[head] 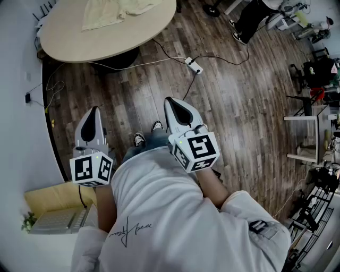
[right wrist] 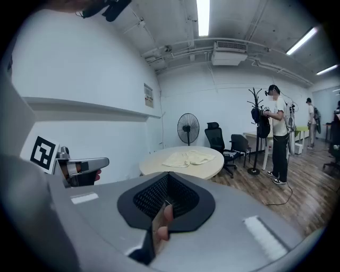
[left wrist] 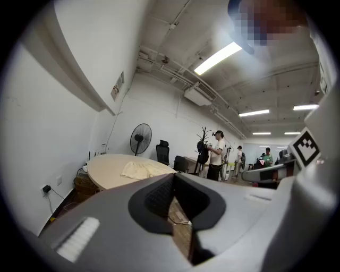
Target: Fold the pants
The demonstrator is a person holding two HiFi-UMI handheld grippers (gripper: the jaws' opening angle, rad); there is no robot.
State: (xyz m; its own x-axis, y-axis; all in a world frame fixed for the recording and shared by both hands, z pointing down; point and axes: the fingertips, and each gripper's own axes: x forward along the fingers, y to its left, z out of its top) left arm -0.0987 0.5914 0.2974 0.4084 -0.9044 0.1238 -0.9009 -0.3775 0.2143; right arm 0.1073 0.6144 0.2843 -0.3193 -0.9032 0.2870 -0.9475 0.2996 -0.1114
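The pants (head: 114, 13) run past the head view's top edge.

Power strip (head: 195, 66) lies on wooden floor (head: 255, 106)

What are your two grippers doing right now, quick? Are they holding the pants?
Left gripper: closed, holding nothing.
Right gripper: closed, holding nothing.

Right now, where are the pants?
In the head view the pale pants lie on the round table at the upper left, across the wooden floor from the person. In the right gripper view a standing fan is behind them.
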